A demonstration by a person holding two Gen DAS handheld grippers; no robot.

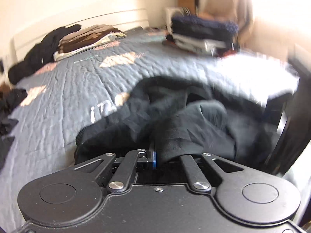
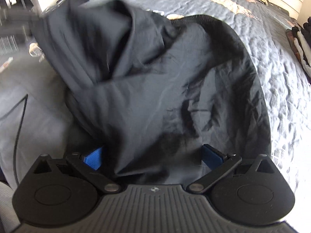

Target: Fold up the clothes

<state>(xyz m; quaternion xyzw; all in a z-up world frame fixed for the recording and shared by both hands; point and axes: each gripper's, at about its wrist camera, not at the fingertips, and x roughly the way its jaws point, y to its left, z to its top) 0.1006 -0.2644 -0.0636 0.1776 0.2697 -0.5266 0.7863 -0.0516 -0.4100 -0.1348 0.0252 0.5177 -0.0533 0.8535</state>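
Observation:
A dark grey garment lies crumpled on the quilted bed. My left gripper is shut on a fold of it; one blue pad shows beside the pinched cloth. In the right wrist view the same garment spreads in front, its black ribbed hem curving at the top. My right gripper is open, and its blue fingers stand wide apart with cloth draped loosely between them. The fingertips of both grippers are hidden by fabric.
The grey quilt covers the bed. At the far side sit a brown and white folded stack, a loose black garment and a dark folded pile. More dark clothes lie at the left edge. A black cable runs over the bed's side.

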